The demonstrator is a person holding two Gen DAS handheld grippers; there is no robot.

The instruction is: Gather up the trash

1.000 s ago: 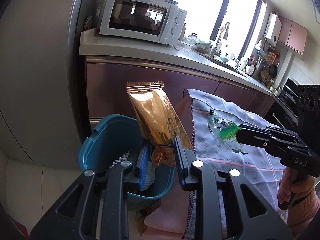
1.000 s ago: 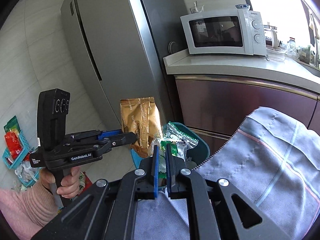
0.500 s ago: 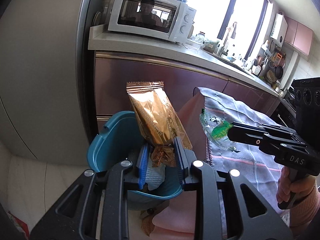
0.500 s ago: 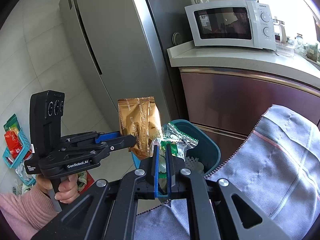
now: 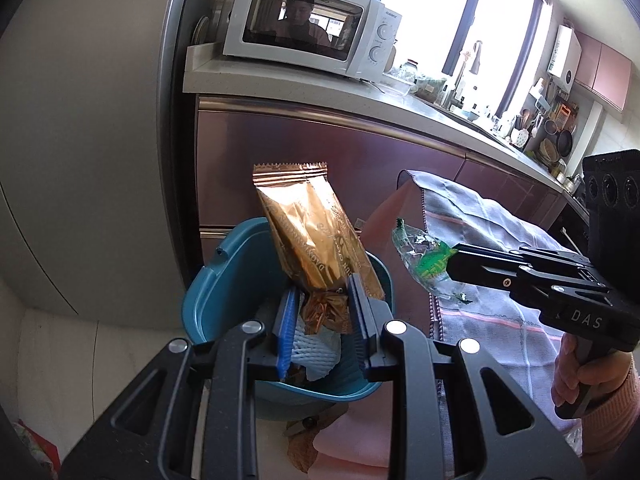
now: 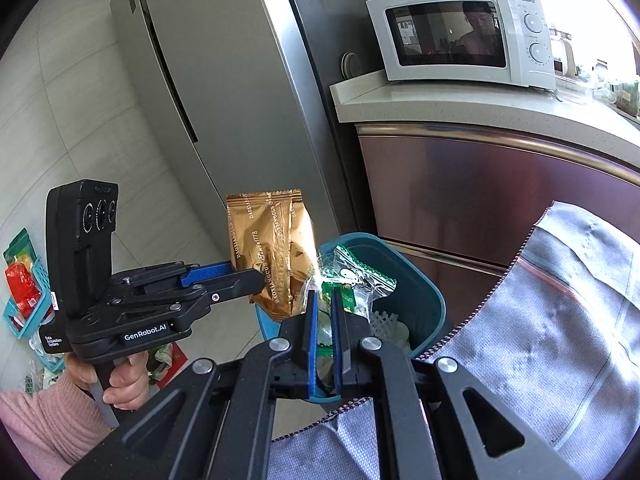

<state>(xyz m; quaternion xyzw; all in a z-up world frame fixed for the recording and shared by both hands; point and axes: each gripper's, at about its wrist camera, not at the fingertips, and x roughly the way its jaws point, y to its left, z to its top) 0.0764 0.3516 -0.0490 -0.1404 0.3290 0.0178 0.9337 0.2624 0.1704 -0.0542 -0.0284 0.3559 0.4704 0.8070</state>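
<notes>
My left gripper (image 5: 322,292) is shut on the crumpled bottom of a gold foil snack wrapper (image 5: 310,236) and holds it upright over the teal trash bin (image 5: 232,280). My right gripper (image 6: 324,300) is shut on a clear and green plastic wrapper (image 6: 352,280), held just above the bin's rim (image 6: 432,292) at the table edge. The gold wrapper (image 6: 268,248) and left gripper (image 6: 240,276) also show in the right wrist view, the green wrapper (image 5: 424,260) and right gripper (image 5: 454,260) in the left wrist view. White foam netting (image 5: 316,352) lies in the bin.
A grey cloth (image 6: 560,320) covers the table to the right of the bin. A steel fridge (image 6: 224,92) stands behind, with a counter and white microwave (image 6: 460,36) beside it. A teal basket with packets (image 6: 20,292) sits on the floor at left.
Both grippers have moved toward the bin with their wrappers. The gold wrapper now hangs over the bin's opening and the green wrapper has come closer to the bin's rim.
</notes>
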